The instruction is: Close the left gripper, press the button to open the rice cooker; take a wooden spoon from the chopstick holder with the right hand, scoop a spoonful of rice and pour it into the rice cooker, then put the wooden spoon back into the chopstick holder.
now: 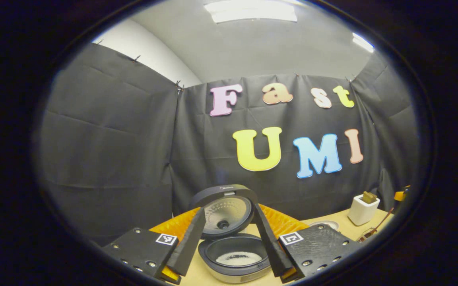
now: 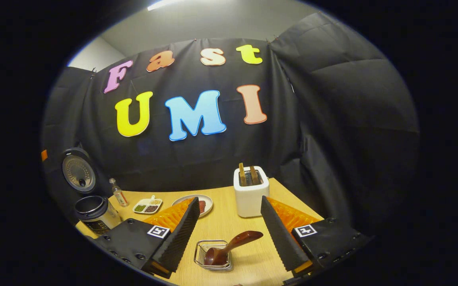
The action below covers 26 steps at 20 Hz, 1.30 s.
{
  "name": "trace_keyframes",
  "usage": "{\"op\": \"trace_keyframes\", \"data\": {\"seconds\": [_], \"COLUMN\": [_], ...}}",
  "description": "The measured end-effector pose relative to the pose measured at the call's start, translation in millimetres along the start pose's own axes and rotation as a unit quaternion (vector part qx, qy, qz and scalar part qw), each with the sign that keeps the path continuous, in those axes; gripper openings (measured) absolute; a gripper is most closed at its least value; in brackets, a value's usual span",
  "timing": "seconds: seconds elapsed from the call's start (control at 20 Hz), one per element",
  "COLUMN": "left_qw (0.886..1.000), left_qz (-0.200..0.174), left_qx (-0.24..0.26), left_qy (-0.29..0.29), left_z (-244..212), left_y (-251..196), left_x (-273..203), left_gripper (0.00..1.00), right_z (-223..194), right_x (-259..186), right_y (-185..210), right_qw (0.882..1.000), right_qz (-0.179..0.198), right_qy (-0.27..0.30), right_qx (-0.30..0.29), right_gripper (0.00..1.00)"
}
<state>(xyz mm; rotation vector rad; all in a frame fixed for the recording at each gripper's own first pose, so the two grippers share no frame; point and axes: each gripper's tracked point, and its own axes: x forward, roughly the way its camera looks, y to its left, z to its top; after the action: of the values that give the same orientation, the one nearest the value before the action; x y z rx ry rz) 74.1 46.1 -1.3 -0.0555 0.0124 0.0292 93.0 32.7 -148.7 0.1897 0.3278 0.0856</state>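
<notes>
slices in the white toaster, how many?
2: two brown slices stand upright side by side in the slots of the white toaster, one left, one right, at the back of the wooden table.

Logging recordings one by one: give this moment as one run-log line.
rice cooker: lid open, rice inside | wooden spoon: in chopstick holder | left hand-held gripper: open | right hand-held gripper: open

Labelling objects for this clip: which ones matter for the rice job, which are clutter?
Job: rice cooker, lid up; wooden spoon in the wire chopstick holder; right gripper and left gripper, both open.

Clutter: toaster, small bottle, sectioned dish, plate.
</notes>
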Motion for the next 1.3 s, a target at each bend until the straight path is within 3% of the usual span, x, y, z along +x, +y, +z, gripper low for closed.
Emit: {"op": "trace_keyframes", "data": {"seconds": [0.3,0.35,0.4,0.7,0.8,0.85,0.95,1.05,1.15,1.2,1.25,1.3], "left_qw": [1.000,0.999,0.999,0.998,0.998,0.998,0.998,0.998,0.998,0.998,0.998,0.998], "left_qz": [0.029,0.033,0.037,0.049,0.053,0.055,0.057,0.060,0.062,0.062,0.062,0.062], "left_qx": [0.005,0.008,0.012,0.025,0.026,0.027,0.028,0.028,0.028,0.026,0.025,0.024], "left_qy": [0.008,0.010,0.011,0.016,0.016,0.016,0.016,0.016,0.015,0.016,0.017,0.017], "left_z": [-2.3,-3.2,-3.5,-4.0,-4.0,-4.3,-3.6,-3.6,-4.8,-5.0,-5.9,-5.9], "left_y": [23.6,27.2,30.2,41.8,44.1,46.6,50.2,53.8,57.2,59.3,60.4,61.8], "left_x": [-20.9,-24.6,-26.3,-38.8,-41.5,-41.5,-43.1,-45.2,-45.6,-45.0,-43.6,-43.0], "left_gripper": [0.77,0.77,0.77,0.77,0.77,0.77,0.77,0.77,0.78,0.78,0.78,0.77], "right_z": [-41.7,-48.8,-57.4,-104.9,-115.1,-120.0,-126.5,-130.0,-132.6,-132.3,-133.0,-130.5], "right_x": [25.3,28.1,30.5,31.2,31.8,31.9,32.0,33.0,34.9,40.0,36.4,34.3], "right_y": [-19.0,-20.3,-21.5,-10.5,-4.1,-0.6,5.8,11.2,10.5,12.0,12.5,10.6], "right_qw": [0.998,0.997,0.996,0.983,0.979,0.977,0.973,0.970,0.969,0.967,0.967,0.968], "right_qz": [-0.022,-0.023,-0.024,-0.007,0.002,0.005,0.014,0.017,0.012,0.014,0.013,0.007], "right_qy": [0.054,0.064,0.075,0.145,0.160,0.166,0.176,0.182,0.184,0.185,0.187,0.188], "right_qx": [0.017,0.024,0.033,0.110,0.130,0.137,0.148,0.158,0.165,0.174,0.174,0.167], "right_gripper": [0.98,0.93,0.98,0.98,0.92,0.80,0.81,0.55,0.24,0.14,0.20,0.18]}}
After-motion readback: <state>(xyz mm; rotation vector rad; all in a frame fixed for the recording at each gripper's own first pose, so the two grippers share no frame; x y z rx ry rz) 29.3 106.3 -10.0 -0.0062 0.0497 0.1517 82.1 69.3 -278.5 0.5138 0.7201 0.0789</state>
